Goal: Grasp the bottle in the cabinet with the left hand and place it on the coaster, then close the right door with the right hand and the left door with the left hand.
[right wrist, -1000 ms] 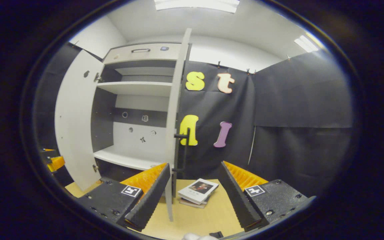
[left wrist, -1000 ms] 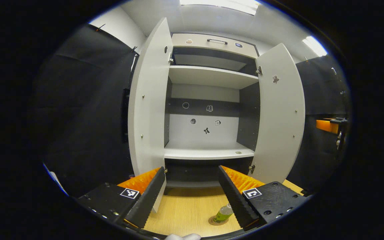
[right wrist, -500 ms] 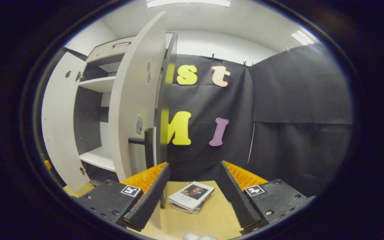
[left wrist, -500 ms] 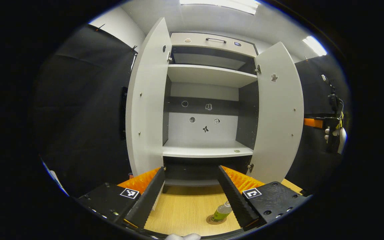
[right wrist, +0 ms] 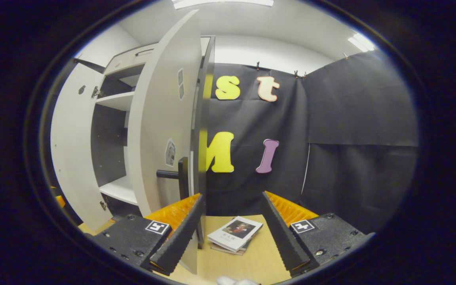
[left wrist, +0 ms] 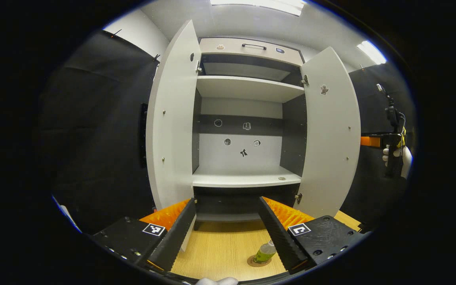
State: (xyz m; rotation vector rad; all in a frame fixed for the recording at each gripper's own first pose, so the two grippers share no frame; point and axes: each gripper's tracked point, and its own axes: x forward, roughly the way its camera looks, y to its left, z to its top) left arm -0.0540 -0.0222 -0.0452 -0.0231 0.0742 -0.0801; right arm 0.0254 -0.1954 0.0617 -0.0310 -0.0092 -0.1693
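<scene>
Wooden table carries a grey cabinet whose two doors stand open. Before the cabinet, the bottle stands upright on the coaster, just beside the right finger of the left hand-held gripper, whose jaws are spread and empty. Beyond the cabinet's right door, a gloved hand holds the other tool. From the right gripper view, the right hand-held gripper is also spread and empty, close behind that door's outer face and black handle; books lie right of the cabinet
</scene>
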